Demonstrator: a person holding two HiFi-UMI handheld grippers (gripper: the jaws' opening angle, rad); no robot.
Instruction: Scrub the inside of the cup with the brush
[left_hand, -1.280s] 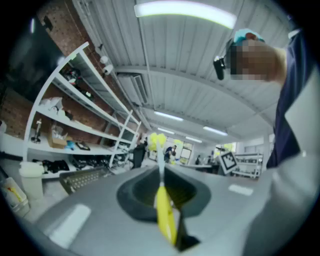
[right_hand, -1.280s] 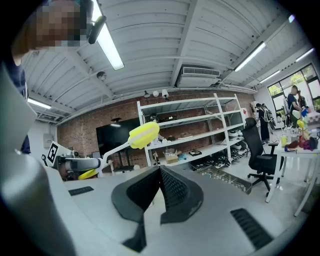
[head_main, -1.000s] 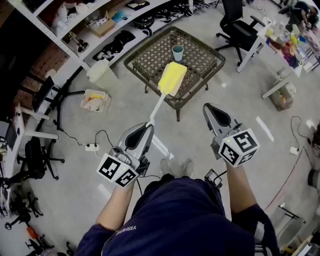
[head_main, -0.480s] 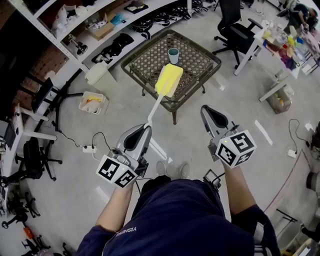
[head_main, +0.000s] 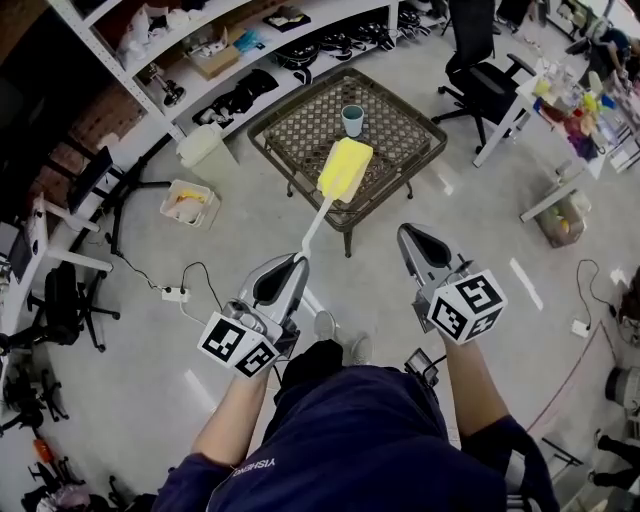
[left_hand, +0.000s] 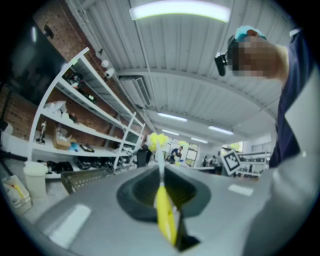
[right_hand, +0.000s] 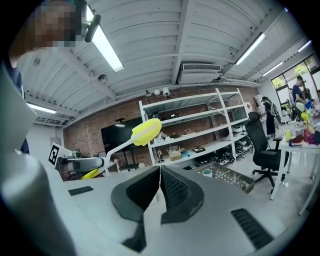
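My left gripper (head_main: 290, 268) is shut on the yellow handle of the brush (head_main: 343, 168), whose white stem and yellow sponge head point forward over the floor toward the table. In the left gripper view the brush (left_hand: 159, 150) runs straight out from between the jaws. The teal cup (head_main: 352, 120) stands upright on the far part of the wicker table (head_main: 300, 125), well ahead of both grippers. It shows small in the right gripper view as the cup (right_hand: 207, 173). My right gripper (head_main: 412, 240) is shut and empty, held level beside the left one. The right gripper (right_hand: 159, 176) also sees the brush head (right_hand: 146, 131).
White shelving (head_main: 190, 50) with boxes and gear lines the far left. A white bin (head_main: 205, 146) and a small crate (head_main: 188, 202) sit on the floor left of the table. A black office chair (head_main: 482, 70) and a white desk (head_main: 560, 100) stand at the right. Cables (head_main: 190, 285) trail on the floor.
The view has shifted slightly as the person steps; the table and cup sit a little lower and nearer. Both grippers keep their hold and pose.
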